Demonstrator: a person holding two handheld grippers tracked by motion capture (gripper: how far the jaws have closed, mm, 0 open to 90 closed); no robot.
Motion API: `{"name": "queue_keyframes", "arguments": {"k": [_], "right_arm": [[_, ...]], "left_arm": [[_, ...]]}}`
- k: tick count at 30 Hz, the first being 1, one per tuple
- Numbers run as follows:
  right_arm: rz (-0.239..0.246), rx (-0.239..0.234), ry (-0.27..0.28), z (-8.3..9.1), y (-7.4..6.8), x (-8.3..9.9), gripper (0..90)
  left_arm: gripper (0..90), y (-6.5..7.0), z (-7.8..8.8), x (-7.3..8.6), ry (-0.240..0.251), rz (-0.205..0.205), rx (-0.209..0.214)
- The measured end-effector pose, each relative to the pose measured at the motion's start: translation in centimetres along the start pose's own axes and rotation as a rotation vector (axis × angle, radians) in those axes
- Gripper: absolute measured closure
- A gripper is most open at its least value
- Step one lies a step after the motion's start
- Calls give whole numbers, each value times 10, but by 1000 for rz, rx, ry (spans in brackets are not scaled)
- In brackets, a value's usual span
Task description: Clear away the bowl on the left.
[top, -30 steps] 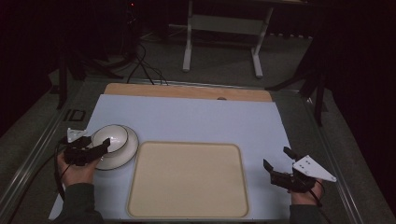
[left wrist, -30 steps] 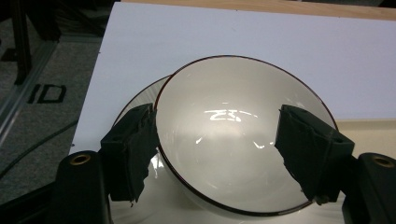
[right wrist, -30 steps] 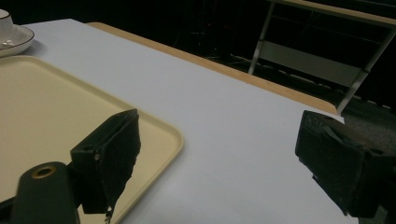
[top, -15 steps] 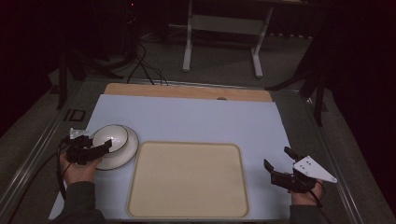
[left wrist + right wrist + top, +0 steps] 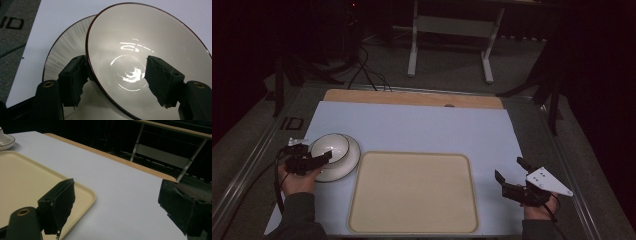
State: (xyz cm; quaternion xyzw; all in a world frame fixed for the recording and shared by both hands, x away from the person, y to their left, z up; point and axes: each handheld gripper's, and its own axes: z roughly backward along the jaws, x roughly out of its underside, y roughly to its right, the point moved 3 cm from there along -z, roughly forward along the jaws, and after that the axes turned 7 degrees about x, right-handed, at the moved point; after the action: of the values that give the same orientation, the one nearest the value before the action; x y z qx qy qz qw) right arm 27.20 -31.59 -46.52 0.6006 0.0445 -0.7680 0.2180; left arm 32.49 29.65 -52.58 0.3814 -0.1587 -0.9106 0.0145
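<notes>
From the high view I see a pale blue mat over the table, wooden edge along the far side. Cream tray sits near-centre, nothing on it. Left of the tray, a white bowl sits on a white plate, the plate just beside the tray's far-left corner. My left gripper comes in from the left at the bowl's near-left rim, hand behind it. My right gripper hangs near the right edge of the mat, well apart from the tray, jaws spread, grey three-cornered plate on top.

Left gripper view: left gripper straddles the bowl wall, one jaw outside the dark-edged rim, the other inside the bowl. The outer pad looks to touch the wall; the inner one I can't tell, so I can't tell if the jaws are clamped. Bowl is tilted against the plate beneath it, inside glossy and bare. Plate rests on the mat.

Right gripper view: right gripper jaws wide apart, holding nothing, over bare mat. Tray corner lies at left under the left jaw. Plate edge at the far left. Wooden edge runs across the far side.
</notes>
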Motion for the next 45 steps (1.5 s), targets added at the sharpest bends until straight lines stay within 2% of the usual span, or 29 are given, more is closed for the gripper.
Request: {"name": "queue_keyframes", "arguments": {"k": [11,15,18,27,33,35,45], "right_arm": [[1,8,3,0,0,0,136],[-1,10,6,0,1,-1,135],[1,12,7,0,1,-1,135],[2,17,8,0,1,-1,135],[2,18,10,1,1,-1,135],[2,20,10,1,1,-1,135],[0,27,14,1,3,-1,135]], "left_arm": [[419,-5,-4,1,-28,46,21],[440,-6,-7,2,-50,56,13],[446,-8,-7,3,-48,71,25],[535,-11,-10,2,-49,113,48],[578,-12,-10,2,-50,133,53],[612,-13,-9,2,-64,164,53],[705,-14,-6,1,-78,220,55]]}}
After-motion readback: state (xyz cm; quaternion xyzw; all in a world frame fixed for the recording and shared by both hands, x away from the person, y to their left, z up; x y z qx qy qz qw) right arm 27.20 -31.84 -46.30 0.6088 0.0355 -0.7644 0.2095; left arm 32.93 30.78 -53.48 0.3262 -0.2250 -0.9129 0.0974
